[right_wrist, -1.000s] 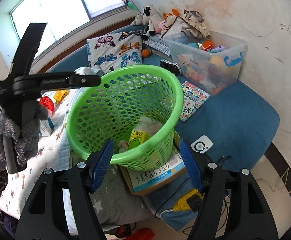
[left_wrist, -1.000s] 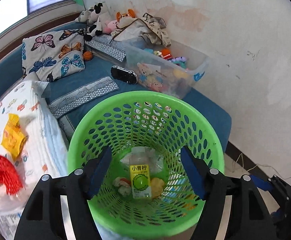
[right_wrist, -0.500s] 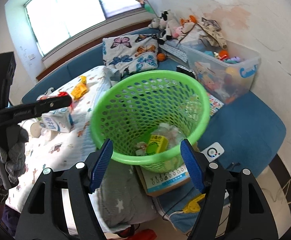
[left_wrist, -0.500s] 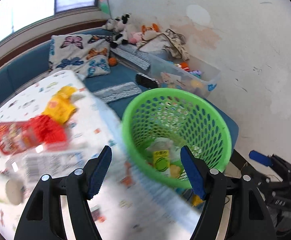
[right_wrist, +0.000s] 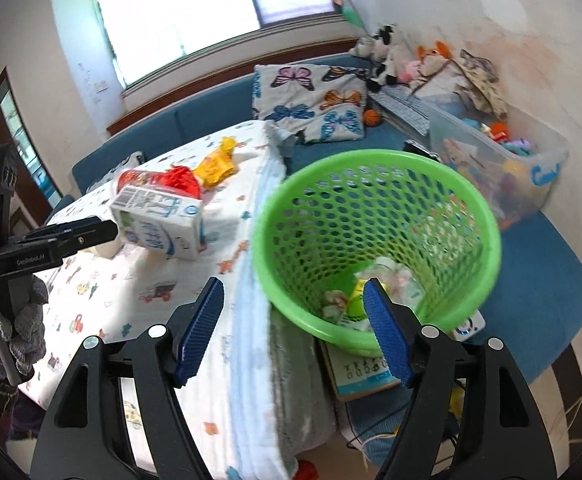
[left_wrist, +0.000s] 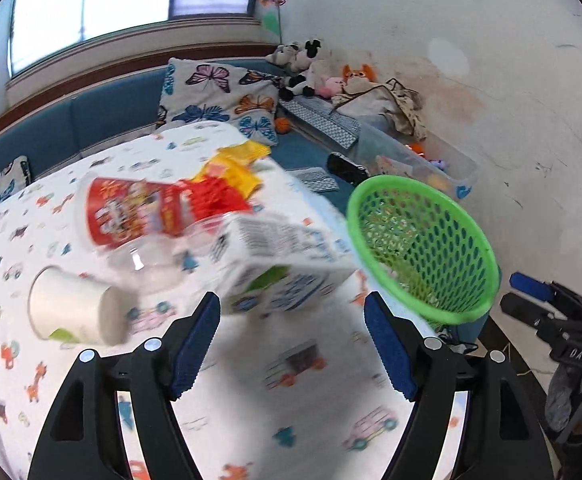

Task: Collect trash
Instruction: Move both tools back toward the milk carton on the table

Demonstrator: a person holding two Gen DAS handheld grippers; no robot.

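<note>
White carton [left_wrist: 279,264] on side, counter middle toward edge beside green basket [right_wrist: 375,240]; blurred.
Left tool [left_wrist: 291,340]: jaws wide, empty, just short of carton. Advice: straddle narrow faces, close firmly, lift clear of clear cup [left_wrist: 151,256], paper cup [left_wrist: 75,312], red tub [left_wrist: 131,212].
Right tool [right_wrist: 293,328]: wide, empty, near basket rim.

One carton [left_wrist: 275,264] – one cup [left_wrist: 73,312] – one basket [right_wrist: 375,248].
</note>
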